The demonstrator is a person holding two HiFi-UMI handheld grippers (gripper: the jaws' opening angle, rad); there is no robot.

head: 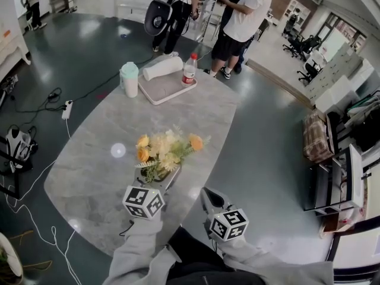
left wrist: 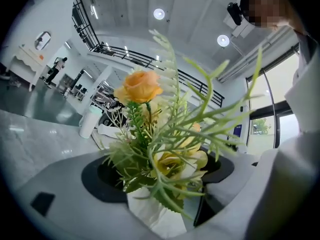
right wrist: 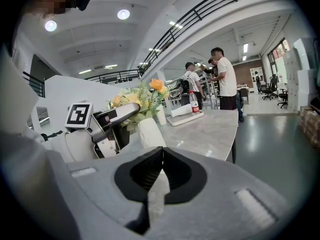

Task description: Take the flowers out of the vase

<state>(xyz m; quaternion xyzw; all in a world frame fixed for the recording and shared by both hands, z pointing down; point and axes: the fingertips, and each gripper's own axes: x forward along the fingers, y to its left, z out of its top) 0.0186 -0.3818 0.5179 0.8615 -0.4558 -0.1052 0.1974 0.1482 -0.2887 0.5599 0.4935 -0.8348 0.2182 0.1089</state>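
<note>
- Jaws of the left gripper [left wrist: 160, 171] stood apart on either side of a white vase [left wrist: 150, 215]. One pad was close against the vase's left wall, and a sliver of light showed between its right wall and the other pad, so they were not clamped on it.
- Jaws of the right gripper [right wrist: 162, 151] were pressed together, pad to pad, with nothing between them. That gripper was held near the counter's near edge, just right of the left one and apart from the vase.
- The flowers [head: 166, 149], orange and pale yellow blooms among green fern-like sprigs, sat in the vase. The vase stood upright close to the near edge of the grey, marble-patterned counter [head: 101, 159].
- One orange rose [left wrist: 141, 86] topped the bunch in the left gripper view, and green sprigs spilled out over that gripper's jaws.
- At the counter's far end, a tray [head: 172, 89] carried a white bottle-shaped vessel [head: 162, 67] lying on its side and an upright clear bottle [head: 189, 70] with a red cap and label.
- A white cup [head: 129, 79] with a pale green lid stood on the counter just beside the tray's left corner.
- Grey sleeves [head: 139, 251] led to both grippers at the bottom of the head view.
- Several people [head: 240, 22] stood on the dark, glossy floor beyond the counter, and a power strip [head: 67, 108] with cables lay on the floor to its left.
</note>
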